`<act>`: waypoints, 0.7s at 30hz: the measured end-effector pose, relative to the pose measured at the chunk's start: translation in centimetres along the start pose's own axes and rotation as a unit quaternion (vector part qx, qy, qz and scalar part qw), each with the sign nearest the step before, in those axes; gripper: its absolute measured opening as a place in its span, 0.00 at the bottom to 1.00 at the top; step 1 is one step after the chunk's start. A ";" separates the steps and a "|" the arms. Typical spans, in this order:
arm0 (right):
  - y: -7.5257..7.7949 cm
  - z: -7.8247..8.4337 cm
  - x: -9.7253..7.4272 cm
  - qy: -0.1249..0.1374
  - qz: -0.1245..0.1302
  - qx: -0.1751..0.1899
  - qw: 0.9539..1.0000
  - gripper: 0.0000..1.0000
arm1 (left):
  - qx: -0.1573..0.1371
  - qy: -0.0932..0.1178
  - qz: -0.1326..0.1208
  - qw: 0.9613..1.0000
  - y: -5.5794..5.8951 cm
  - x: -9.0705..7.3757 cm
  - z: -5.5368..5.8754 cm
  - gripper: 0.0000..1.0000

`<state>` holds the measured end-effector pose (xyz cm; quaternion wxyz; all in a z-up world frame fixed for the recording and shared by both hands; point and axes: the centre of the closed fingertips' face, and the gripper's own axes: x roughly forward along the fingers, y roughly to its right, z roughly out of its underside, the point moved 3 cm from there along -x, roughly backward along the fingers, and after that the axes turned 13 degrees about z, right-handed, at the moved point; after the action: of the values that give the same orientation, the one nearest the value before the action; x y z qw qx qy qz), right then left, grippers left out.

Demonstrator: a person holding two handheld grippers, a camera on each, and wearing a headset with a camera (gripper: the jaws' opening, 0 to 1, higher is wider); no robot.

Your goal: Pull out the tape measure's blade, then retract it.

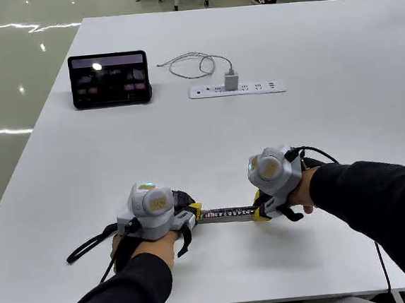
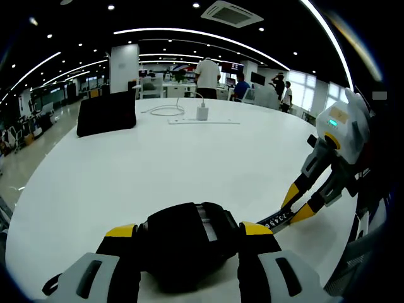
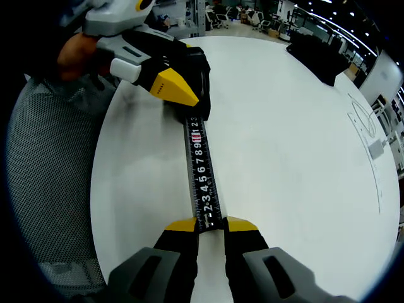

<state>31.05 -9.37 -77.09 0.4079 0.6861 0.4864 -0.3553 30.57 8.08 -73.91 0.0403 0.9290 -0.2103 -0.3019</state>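
Right gripper view: R tool (image 3: 209, 223) pinches blade (image 3: 201, 170) end; L tool (image 2: 188, 229) clamps case (image 2: 183, 255).

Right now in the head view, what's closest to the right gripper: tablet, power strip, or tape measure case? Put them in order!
1. Tape measure case, in the left gripper, just left along the blade the right gripper holds.
2. Power strip, farther back, mid-table.
3. Tablet, far back left.

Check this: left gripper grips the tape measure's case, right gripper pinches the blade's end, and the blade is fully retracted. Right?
No. The blade is pulled out, stretching from the case to the right gripper, as the right gripper view shows. The rest holds: the left gripper grips the case, the right pinches the blade's end.
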 end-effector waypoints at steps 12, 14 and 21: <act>-0.2 -0.8 0.4 0.018 -0.001 -0.002 1.000 0.11 | 0.001 -0.001 0.001 1.000 0.0 0.0 0.0 0.58; -0.2 -0.9 0.4 0.019 -0.002 -0.006 1.000 0.11 | 0.001 -0.001 0.001 1.000 0.0 -0.1 0.0 0.58; -0.2 -1.3 0.5 0.022 -0.003 -0.006 1.000 0.11 | -0.002 -0.003 0.000 1.000 0.0 -0.1 0.0 0.58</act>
<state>31.11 -7.95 -77.04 0.4003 0.6896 0.4996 -0.3385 30.48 8.07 -73.85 0.0413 0.9281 -0.2098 -0.3049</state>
